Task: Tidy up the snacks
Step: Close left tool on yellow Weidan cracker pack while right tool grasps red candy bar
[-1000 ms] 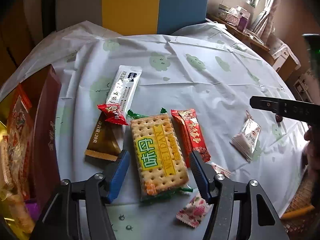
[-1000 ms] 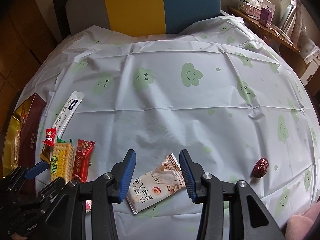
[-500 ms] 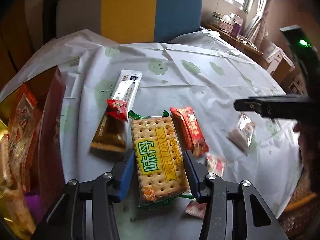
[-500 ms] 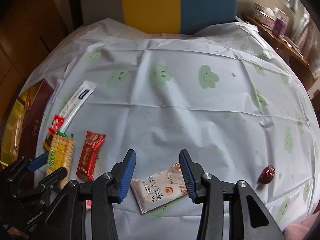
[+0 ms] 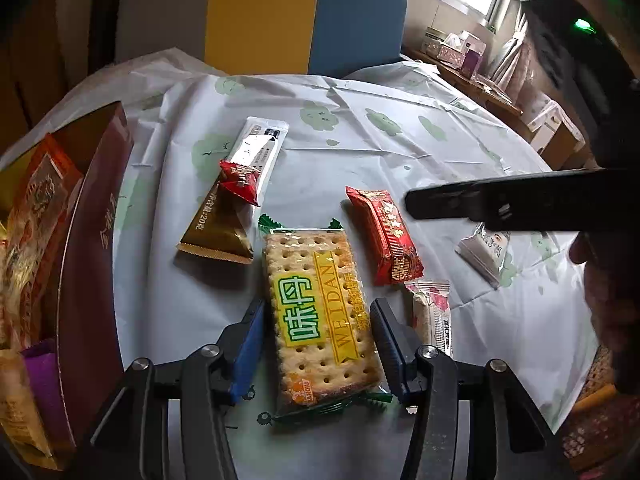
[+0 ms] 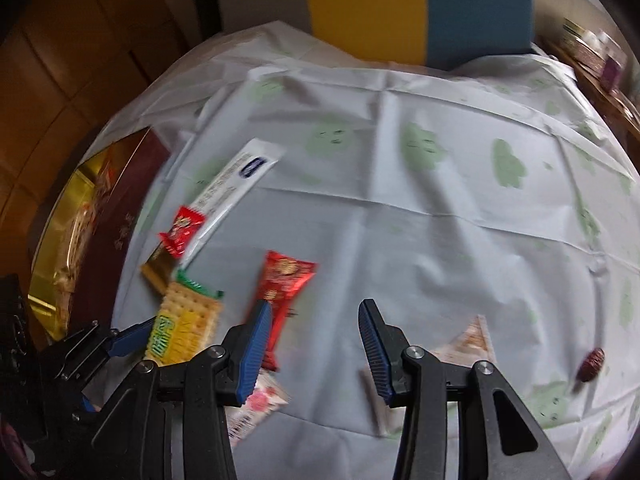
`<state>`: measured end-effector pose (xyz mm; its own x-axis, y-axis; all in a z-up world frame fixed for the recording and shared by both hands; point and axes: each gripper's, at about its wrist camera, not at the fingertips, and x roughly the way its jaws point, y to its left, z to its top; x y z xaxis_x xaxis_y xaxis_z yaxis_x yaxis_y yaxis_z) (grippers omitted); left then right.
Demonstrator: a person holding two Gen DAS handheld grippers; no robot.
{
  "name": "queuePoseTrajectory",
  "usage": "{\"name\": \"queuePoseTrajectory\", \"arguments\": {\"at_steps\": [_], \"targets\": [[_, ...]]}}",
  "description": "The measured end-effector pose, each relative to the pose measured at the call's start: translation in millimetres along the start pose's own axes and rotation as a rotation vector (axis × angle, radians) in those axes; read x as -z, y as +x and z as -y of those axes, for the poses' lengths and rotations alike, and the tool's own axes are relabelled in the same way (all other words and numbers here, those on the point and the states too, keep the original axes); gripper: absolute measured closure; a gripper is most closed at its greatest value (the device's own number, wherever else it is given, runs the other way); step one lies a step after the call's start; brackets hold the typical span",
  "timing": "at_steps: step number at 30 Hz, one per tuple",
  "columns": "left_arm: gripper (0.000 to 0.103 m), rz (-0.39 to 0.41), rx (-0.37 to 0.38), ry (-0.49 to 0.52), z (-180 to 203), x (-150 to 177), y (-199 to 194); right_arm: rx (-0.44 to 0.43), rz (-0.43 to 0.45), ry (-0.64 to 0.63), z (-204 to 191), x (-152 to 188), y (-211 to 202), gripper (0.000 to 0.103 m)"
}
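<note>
Left gripper (image 5: 316, 340): its blue jaws straddled the cracker pack (image 5: 320, 316) near the pack's near end. They had just been opening a little again, with the pack between them. A sliver of cloth showed on each side, so the pads did not look pressed home and nothing was lifted.
Cracker pack: it lay flat on the cloud-print tablecloth (image 5: 400, 148), long axis running away from the camera, green crimped ends poking out.
Grip risk: a closure this near one end could have let the far end droop or swing once raised. A hard squeeze might have cracked the biscuits, I judged.
Close neighbours: a pink floral sweet (image 5: 434, 312) sat just beside the right-hand jaw, and a red bar (image 5: 386, 236) lay near the pack's far corner. The jaw could have nudged or pinched the sweet's wrapper as it closed.
Further left: a gold triangular sachet (image 5: 218, 232), a small red sweet (image 5: 240, 178) and a white stick pack (image 5: 260, 148) overlapped in a loose pile.
Snack box (image 5: 94, 248): the dark red box stood at the left edge, already holding packets. A swinging pack could have caught its wall.
Right gripper (image 6: 316, 352): partly open and empty above bare cloth. A pale packet (image 6: 470, 340) lay just right of it.
Crowding: both tools worked the same patch, so a collision seemed possible.
</note>
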<state>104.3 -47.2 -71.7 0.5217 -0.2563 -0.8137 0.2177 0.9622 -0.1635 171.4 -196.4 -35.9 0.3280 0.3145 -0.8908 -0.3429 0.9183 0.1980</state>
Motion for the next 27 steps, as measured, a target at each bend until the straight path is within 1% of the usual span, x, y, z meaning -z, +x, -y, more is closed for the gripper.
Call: {"name": "queuePoseTrajectory", "arguments": {"at_steps": [3, 6, 9, 11, 13, 15, 19, 20, 22, 23, 27], "targets": [[0.050, 0.021, -0.008, 0.005, 0.8, 3.6, -1.1, -0.009, -0.032, -0.009, -9.2, -1.1, 15.0, 0.057], [0.050, 0.032, -0.009, 0.009, 0.6, 5.2, -0.6, -0.010, -0.043, -0.012, -14.5, -1.7, 25.1, 0.057], [0.050, 0.046, -0.015, 0.018, 1.3, 7.2, -0.3, -0.035, -0.042, -0.012, -16.5, -1.0, 31.1, 0.057], [0.050, 0.052, -0.022, 0.025, 2.3, 8.1, 0.0, -0.040, -0.040, -0.010, -15.2, -1.5, 32.4, 0.060], [0.050, 0.051, -0.021, 0.025, 1.8, 7.5, -0.1, -0.058, -0.042, -0.006, -14.9, -2.2, 33.2, 0.065], [0.050, 0.049, -0.010, 0.014, -0.5, 6.9, -0.2, -0.053, -0.037, -0.008, -14.9, -2.6, 30.8, 0.066], [0.050, 0.052, -0.011, 0.014, -0.1, 7.3, -1.0, -0.042, -0.036, -0.002, -12.6, -4.3, 30.8, 0.065], [0.050, 0.054, -0.012, 0.015, 0.1, 7.8, -1.1, -0.068, -0.036, -0.001, -13.4, -4.2, 29.7, 0.065], [0.050, 0.056, -0.013, 0.015, 0.0, 8.1, -1.2, -0.106, -0.029, -0.011, -17.1, -3.6, 26.9, 0.056], [0.050, 0.057, -0.014, 0.014, 0.6, 8.4, -1.5, -0.103, -0.022, -0.025, -20.4, -3.2, 27.0, 0.056], [0.050, 0.059, -0.023, 0.018, 1.6, 8.3, -1.5, -0.016, -0.047, -0.060, -24.7, -0.3, 37.7, 0.056]]}}
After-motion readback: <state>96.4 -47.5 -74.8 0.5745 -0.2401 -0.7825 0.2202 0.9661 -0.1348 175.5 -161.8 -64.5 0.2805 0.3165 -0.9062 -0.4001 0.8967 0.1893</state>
